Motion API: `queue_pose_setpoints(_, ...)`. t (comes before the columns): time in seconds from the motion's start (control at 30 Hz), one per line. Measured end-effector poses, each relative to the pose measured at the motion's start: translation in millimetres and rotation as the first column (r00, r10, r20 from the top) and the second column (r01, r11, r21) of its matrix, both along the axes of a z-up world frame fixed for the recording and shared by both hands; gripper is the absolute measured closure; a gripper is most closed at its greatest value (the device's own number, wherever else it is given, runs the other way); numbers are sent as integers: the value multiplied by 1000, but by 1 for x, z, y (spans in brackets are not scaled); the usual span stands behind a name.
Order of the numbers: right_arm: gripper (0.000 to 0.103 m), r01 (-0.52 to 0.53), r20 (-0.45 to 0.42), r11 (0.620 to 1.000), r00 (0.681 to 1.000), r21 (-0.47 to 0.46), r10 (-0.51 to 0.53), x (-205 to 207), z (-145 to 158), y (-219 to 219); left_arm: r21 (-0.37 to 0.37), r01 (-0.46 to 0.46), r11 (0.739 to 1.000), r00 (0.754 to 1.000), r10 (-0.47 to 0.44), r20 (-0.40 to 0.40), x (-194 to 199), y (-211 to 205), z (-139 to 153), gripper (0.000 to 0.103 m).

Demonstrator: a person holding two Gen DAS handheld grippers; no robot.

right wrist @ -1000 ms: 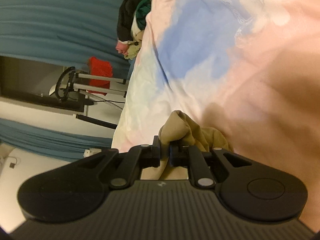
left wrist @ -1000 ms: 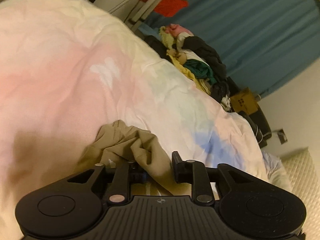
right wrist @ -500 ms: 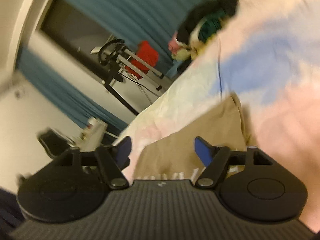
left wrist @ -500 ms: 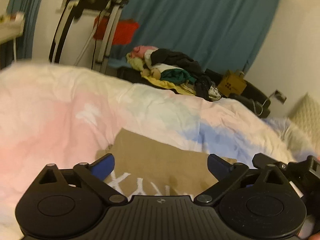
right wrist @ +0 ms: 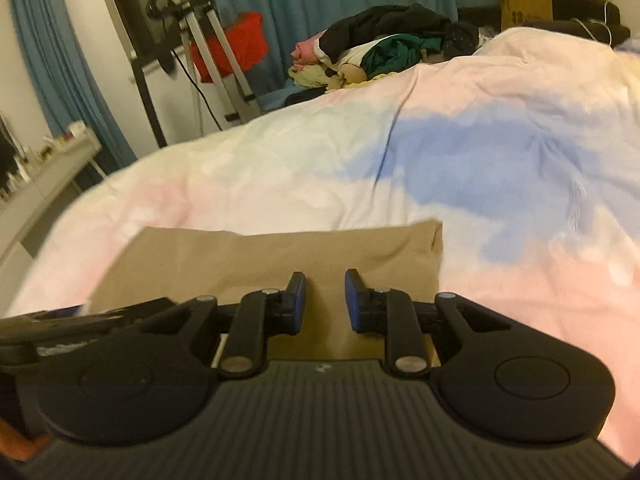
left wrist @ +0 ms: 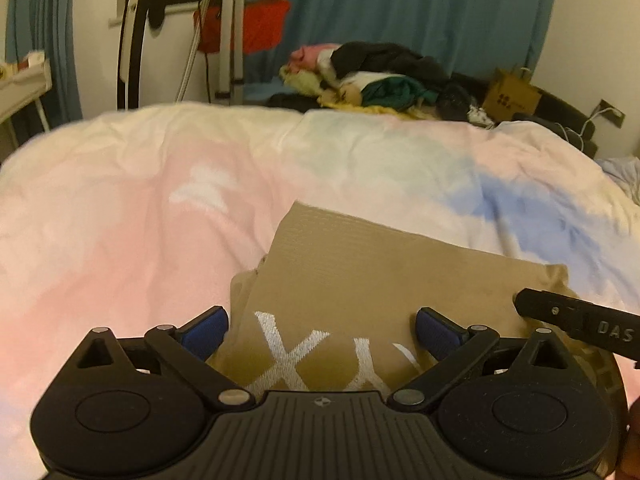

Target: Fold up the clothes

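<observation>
A tan garment with white lettering lies folded flat on the pastel pink-and-blue duvet. My left gripper hovers over its near edge, jaws spread wide, with only the cloth below them. The right wrist view shows the same tan garment as a smooth rectangle. My right gripper sits over its near right part, blue pads a small gap apart and nothing between them. The right gripper's black body shows at the left view's right edge.
A heap of mixed clothes lies beyond the far side of the bed. Behind it hang blue curtains. An exercise machine frame and a red item stand at the back left. A cardboard box sits at the back right.
A second ago both grippers were shut on the bunched tan garment. They have let go; it now lies flat. The right jaws have narrowed since half a second ago.
</observation>
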State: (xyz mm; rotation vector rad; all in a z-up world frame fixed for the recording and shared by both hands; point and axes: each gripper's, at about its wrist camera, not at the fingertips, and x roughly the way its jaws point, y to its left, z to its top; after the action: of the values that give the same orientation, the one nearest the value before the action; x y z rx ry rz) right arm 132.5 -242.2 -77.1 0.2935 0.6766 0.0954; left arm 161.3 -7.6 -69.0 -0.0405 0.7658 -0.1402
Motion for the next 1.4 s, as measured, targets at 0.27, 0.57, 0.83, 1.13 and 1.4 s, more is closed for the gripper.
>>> queue_pose_setpoints(0.27,78,-7,4,1000,1000,-31,7,-2,1,5,20,7,1000,1000,-7,28,-9,-2,3,2)
queue_pose_setpoints(0.57,75,-24,38,1000,999,-16,25,-50,21,11,60,29,998,998,-33,63,-56,-5,24,2)
queue_pose_setpoints(0.83,76,-52,-43,997,998,-48,50,-72,11,24,43,10,999,999,-11,38,-89,-4,16,2)
queue_pose_setpoints(1.13,67,40,-34,983,999,180,-34,-98,27,-8,-27,-1,1000,999,2,38,-104,3,27,2)
queue_pose_setpoints(1.4,19,28,-126,843,991,536,47,-123,15,-27,-165,-35,986,994,51,94,-124,22,50,1)
